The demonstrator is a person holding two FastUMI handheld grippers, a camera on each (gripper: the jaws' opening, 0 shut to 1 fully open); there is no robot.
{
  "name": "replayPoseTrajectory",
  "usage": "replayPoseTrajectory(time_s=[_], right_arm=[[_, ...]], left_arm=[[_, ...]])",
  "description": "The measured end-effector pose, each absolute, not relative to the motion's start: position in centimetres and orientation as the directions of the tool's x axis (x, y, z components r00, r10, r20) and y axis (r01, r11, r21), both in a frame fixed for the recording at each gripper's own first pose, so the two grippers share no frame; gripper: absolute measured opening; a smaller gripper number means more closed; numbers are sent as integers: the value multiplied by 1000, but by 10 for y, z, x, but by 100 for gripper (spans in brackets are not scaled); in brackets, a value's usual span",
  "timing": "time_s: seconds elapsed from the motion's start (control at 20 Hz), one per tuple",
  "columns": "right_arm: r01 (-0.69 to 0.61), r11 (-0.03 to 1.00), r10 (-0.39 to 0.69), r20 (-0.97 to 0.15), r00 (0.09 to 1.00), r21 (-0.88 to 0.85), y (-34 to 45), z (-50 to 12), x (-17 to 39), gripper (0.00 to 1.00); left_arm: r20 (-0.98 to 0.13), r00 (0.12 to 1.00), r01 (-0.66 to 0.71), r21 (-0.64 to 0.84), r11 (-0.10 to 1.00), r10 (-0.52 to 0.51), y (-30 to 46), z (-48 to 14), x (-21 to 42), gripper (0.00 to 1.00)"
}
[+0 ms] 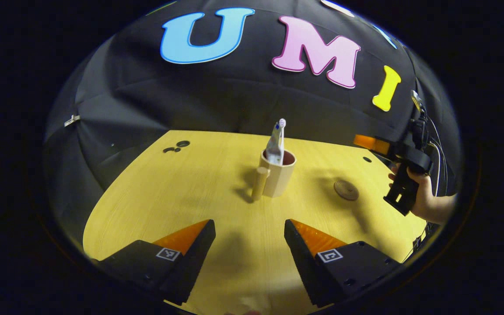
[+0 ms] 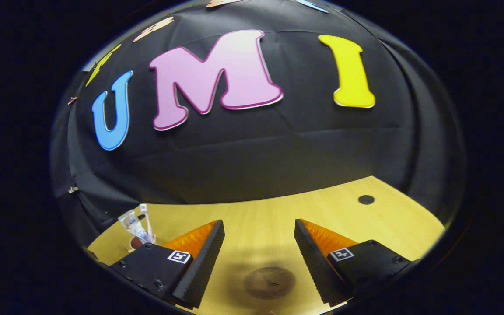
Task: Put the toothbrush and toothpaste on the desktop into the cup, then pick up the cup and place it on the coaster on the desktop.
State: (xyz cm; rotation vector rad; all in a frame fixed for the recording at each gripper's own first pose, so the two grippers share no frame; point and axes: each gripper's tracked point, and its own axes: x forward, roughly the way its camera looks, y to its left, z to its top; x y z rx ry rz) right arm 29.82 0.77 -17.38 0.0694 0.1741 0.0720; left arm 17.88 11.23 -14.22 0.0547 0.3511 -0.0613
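Observation:
A beige cup (image 1: 278,174) with a cylindrical handle stands upright mid-table. The toothpaste tube (image 1: 274,142) and the toothbrush (image 1: 281,127) stick up out of it. A round brown coaster (image 1: 346,190) lies on the table to the cup's right. My left gripper (image 1: 250,236) is open, short of the cup, with nothing between its fingers. The right gripper (image 1: 403,168), held by a hand, hovers at the right beyond the coaster. In the right gripper view my right gripper (image 2: 258,245) is open above the coaster (image 2: 269,282); the cup (image 2: 138,241) with toothpaste (image 2: 133,225) and toothbrush (image 2: 146,221) stands at far left.
The yellow wooden table (image 1: 199,188) has small dark holes at its far left (image 1: 183,143) and far right (image 1: 367,159). Another hole (image 2: 365,199) shows in the right gripper view. Black cloth walls close in behind the table.

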Motion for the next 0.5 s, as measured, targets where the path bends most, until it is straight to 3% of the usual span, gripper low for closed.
replayPoseTrajectory(time_s=[0.3,0.5], right_arm=[[98,995,-92,-207,974,18,-108,-175,260,98],[213,976,-197,-254,947,38,-173,-190,215,98]], left_arm=[[-433,891,203,110,973,-137,95,-131,231,98],[-512,855,205,185,961,-84,103,-138,265,98]])
